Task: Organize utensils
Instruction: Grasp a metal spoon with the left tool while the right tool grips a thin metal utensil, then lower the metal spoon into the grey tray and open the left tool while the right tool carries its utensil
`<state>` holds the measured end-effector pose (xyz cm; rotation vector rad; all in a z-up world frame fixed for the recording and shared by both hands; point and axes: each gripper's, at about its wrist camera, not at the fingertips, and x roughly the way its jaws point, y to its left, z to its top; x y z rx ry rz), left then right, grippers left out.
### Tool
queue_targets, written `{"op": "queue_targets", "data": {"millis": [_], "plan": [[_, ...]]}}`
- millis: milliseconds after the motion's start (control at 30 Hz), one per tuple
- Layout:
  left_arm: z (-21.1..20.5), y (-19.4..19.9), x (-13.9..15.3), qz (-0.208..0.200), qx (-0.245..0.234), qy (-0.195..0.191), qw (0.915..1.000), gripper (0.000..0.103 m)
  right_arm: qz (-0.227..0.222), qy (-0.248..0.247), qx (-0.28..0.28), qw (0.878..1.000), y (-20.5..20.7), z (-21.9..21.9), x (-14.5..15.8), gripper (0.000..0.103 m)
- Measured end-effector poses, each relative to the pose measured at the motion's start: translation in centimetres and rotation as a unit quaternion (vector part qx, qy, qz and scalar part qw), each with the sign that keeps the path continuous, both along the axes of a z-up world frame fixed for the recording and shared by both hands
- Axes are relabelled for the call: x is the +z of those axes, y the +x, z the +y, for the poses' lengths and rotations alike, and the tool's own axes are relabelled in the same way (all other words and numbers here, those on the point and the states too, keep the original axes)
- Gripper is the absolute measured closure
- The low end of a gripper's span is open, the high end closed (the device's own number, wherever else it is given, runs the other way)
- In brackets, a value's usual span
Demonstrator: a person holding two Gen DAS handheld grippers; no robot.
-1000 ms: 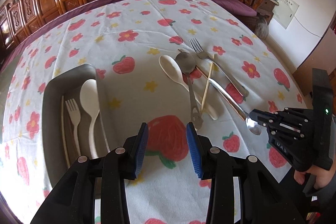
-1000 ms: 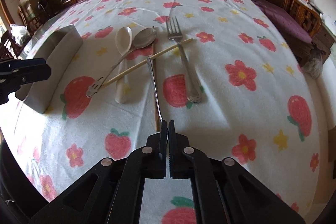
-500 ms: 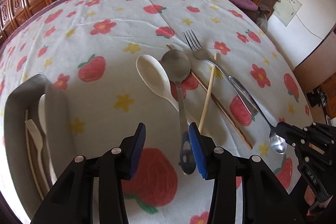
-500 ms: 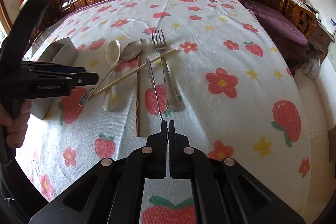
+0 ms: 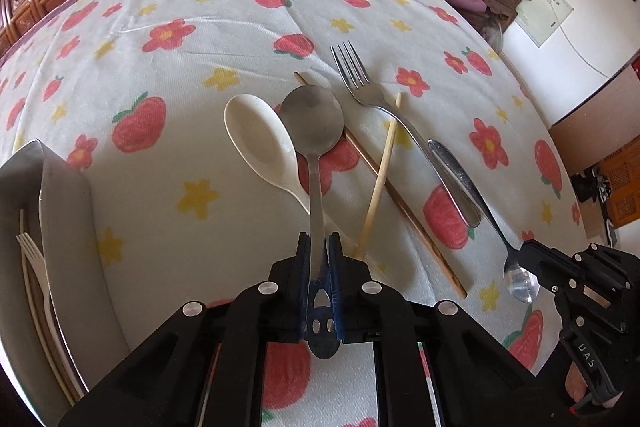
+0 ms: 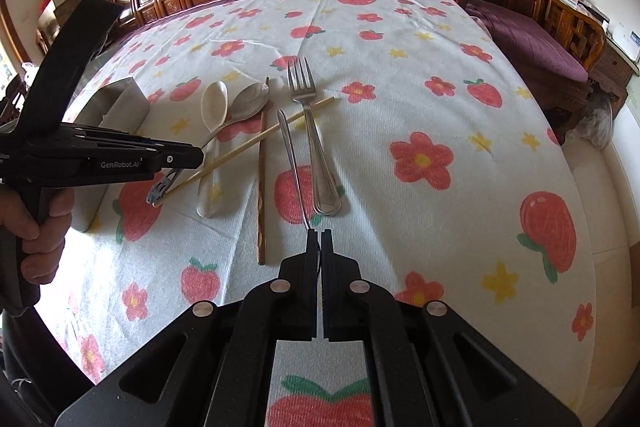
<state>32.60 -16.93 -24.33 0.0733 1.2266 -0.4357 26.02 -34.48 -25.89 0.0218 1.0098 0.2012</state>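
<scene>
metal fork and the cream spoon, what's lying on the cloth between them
In the left wrist view, between the metal fork and the cream spoon lie the round steel spoon, a dark chopstick and a pale chopstick crossing it.

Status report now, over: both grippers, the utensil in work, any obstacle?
Left gripper just closed on metal spoon handle. Right gripper shut on small spoon. Pale chopstick beside the grip.

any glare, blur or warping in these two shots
Left wrist: sharp, but the fisheye bows the tablecloth; glare on the small spoon; the left gripper casts a soft shadow. Right wrist: sharp, the same bulge, dark corners.
</scene>
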Motion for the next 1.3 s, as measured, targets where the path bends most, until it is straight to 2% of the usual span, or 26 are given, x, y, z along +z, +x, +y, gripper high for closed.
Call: {"op": "queue_targets", "data": {"millis": [233, 500, 1000, 1300], "plan": [[-0.2, -0.4, 0.4, -0.012, -0.006, 0.013, 0.9998, 0.095, -0.001, 0.001, -0.001, 1.0, -0.3, 0.1, 0.5, 0.101], [0.5, -1.8, 4.1, -0.057, -0.012, 0.009, 0.9982, 0.095, -0.015, 0.0, -0.004, 1.0, -0.5, 0.3, 1.9, 0.101], [2.5, -3.5, 8.9, -0.113, -0.008, 0.009, 0.9935, 0.096, -0.029, -0.005, 0.001, 1.0, -1.0, 1.6, 3.7, 0.101], [5.6, -5.6, 12.0, -0.145, 0.002, 0.002, 0.9895, 0.096, -0.041, -0.007, 0.016, 0.999, -0.6, 3.8, 5.2, 0.101]]}}
